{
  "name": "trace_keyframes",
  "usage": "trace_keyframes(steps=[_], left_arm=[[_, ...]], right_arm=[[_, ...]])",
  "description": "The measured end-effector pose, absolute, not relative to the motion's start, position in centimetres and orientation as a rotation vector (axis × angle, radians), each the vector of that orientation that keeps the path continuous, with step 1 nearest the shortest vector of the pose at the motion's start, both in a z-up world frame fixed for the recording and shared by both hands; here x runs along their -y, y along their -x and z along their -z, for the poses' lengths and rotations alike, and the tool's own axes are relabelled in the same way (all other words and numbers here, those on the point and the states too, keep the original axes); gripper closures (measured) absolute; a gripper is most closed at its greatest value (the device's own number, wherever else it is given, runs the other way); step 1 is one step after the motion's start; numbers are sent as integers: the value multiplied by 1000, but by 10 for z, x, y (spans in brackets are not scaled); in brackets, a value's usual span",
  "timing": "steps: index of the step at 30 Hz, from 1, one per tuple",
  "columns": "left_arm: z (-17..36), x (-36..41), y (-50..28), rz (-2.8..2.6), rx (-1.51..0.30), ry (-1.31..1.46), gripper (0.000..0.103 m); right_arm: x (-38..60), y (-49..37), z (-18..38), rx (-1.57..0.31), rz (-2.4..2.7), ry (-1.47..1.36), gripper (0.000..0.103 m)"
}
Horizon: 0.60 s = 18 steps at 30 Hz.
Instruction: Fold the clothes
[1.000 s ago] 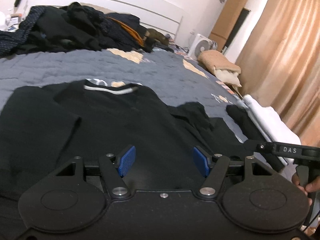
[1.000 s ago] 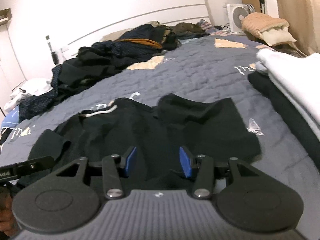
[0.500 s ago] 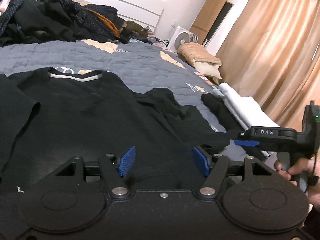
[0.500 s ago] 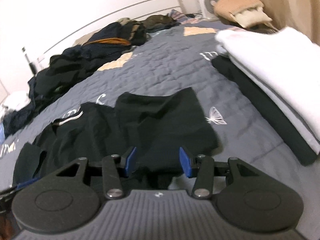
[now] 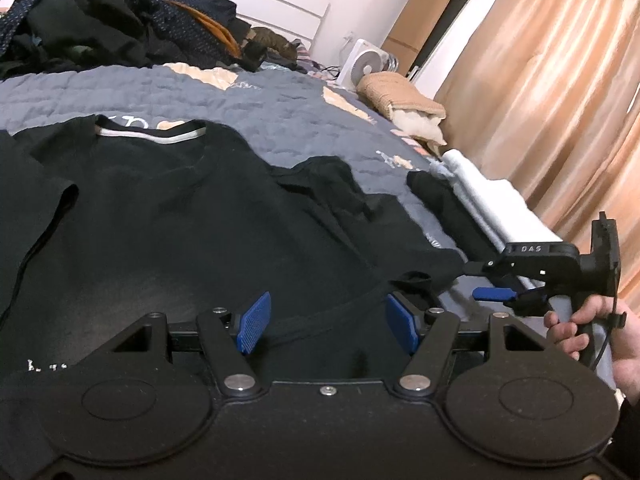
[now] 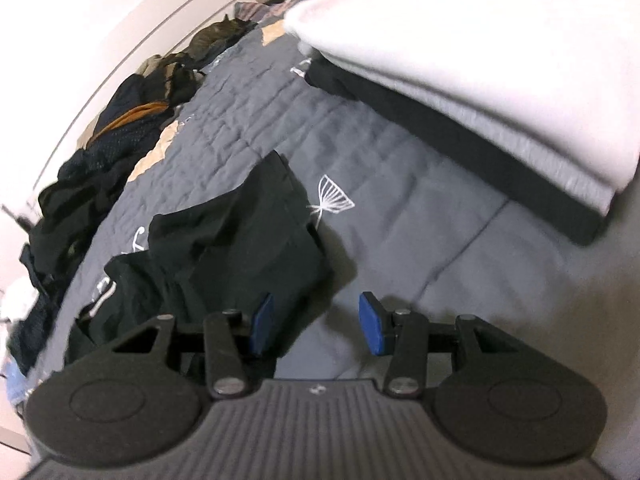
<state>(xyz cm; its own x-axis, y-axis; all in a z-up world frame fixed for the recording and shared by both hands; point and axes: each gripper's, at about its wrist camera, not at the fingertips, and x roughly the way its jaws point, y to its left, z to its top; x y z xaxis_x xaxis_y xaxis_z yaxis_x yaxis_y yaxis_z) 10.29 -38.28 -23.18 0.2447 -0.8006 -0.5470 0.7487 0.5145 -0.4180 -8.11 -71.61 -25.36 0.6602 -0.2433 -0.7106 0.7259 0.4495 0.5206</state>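
Both sets of fingers stand apart and grip nothing: the left gripper (image 5: pixel 328 322) hovers low over the hem of the black T-shirt (image 5: pixel 168 216), the right gripper (image 6: pixel 316 328) beside its crumpled sleeve (image 6: pixel 256 240). The shirt lies flat on the grey quilted bed (image 5: pixel 256 108). This looks like the approach to a first fold, so next each gripper must close on an edge.

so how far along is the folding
Done: a folded stack, white on dark, sits at the bed's edge. In hand: a black T-shirt lies spread flat, unfolded; left gripper and right gripper hover open, gripping nothing. Left: the heap of dark clothes by the headboard.
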Motion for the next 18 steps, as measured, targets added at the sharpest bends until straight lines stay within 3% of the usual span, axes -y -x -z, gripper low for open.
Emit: trace_keyframes(steps=[7,14,18], left_arm=[[234,381,-105,1050,-801,70,40],[234,380,-105,1049,-809,67,40],[234,380,-105,1049,-810,65,40]], right_arm=[[690,62,235,-592,518,-821,57],[645,26,233,-700,385,-493,57],[641,22,242,-743,364,-464,61]])
